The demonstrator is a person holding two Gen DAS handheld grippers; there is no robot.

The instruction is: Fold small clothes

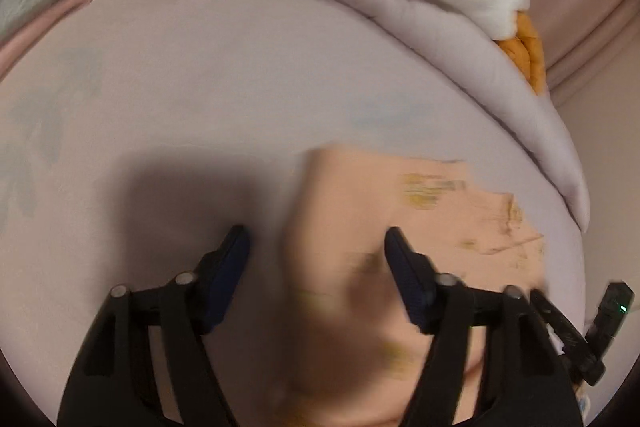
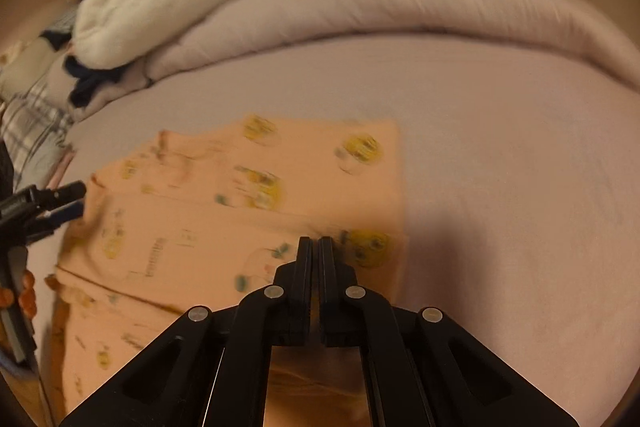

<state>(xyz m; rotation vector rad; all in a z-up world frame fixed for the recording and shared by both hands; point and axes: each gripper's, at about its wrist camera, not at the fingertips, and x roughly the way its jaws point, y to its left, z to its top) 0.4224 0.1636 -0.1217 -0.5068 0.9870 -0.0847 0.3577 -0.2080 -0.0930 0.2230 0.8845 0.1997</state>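
the peach printed garment carries a short line of dark lettering near its middle, in the right wrist view, but blur leaves it unreadable. the yellow motifs on the cloth are pictures, not words. the left wrist view shows no legible text either.

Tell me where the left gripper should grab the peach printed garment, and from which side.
Probably its free left edge, approached from the left, outside the cloth. The peach printed garment lies flat on the bed; the left gripper is already there, open, while the right gripper is shut near the opposite side.
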